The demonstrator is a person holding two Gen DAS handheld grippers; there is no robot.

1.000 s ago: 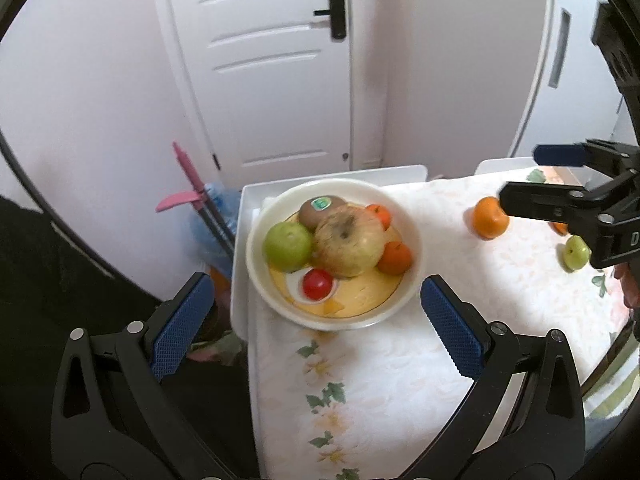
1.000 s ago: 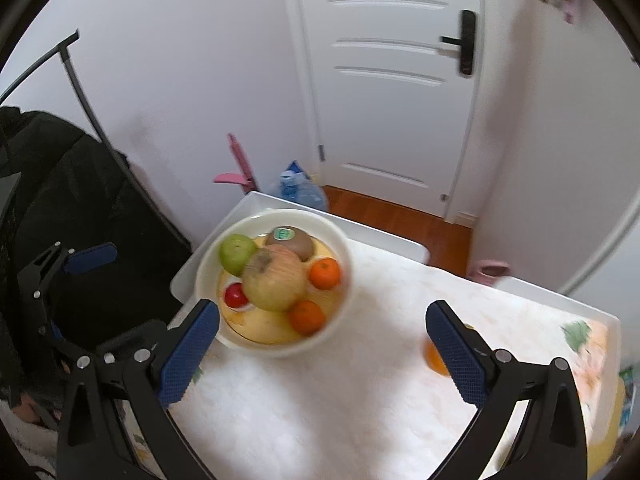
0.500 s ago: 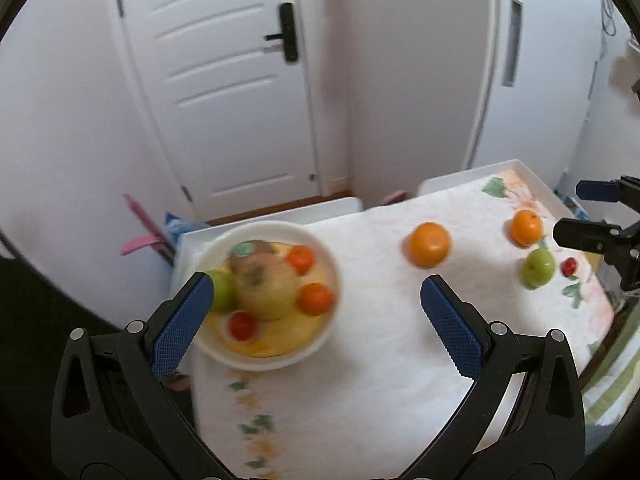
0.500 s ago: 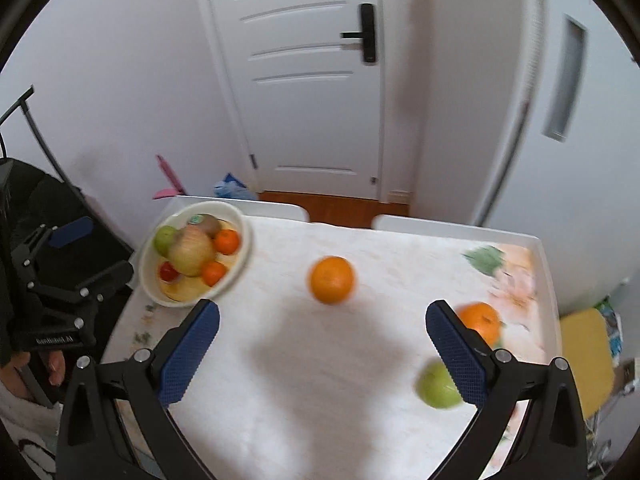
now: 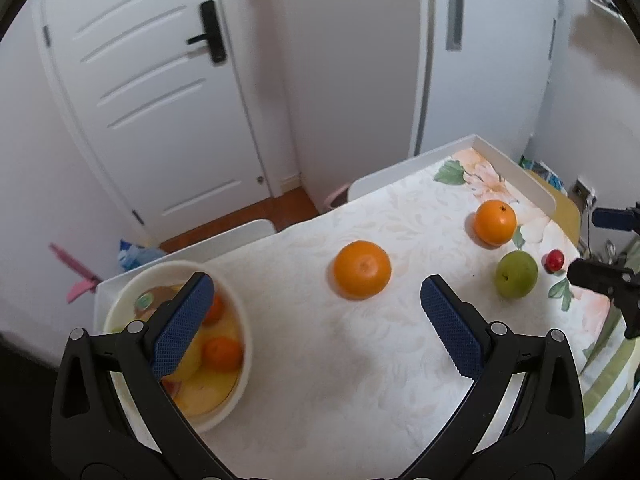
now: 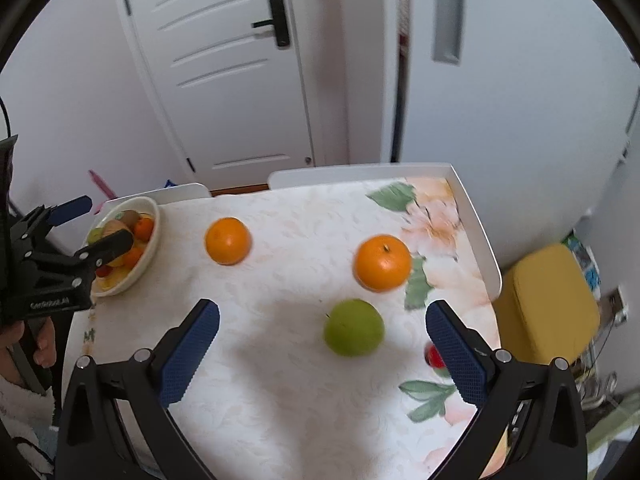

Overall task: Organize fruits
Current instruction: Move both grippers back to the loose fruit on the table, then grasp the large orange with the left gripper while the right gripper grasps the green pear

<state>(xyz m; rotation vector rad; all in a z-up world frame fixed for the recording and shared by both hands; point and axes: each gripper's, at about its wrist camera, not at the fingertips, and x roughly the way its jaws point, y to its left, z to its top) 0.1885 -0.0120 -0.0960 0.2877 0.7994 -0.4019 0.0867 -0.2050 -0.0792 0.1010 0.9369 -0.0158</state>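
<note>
On the worktop (image 6: 280,360), under a pale floral cloth, four loose fruits lie well apart from the bowl (image 6: 154,236) at the far left corner. I hold both tongs wide, gripping nothing. My right tongs (image 6: 322,358) hover just above the green apple (image 6: 354,333), which sits between the blue ribbed pads, slightly right of centre and a little ahead of the tips. I judge this the nearest pick: a short drop forward and down should bracket it. The apple is round, smooth and matte, with no long axis to align to, its stem on the left. A small red tomato (image 6: 434,354) hides partly behind the right pad, so closing may nudge it. The right orange (image 6: 383,263), glossy and dimpled, lies further on; the left orange (image 6: 228,241) lies far left, towards the bowl. My left tongs (image 5: 316,322) hang by the bowl's rim (image 5: 244,320), facing the left orange (image 5: 362,275) and closer to it than the right pair. The bowl is cream, glazed, and already heaped.
</note>
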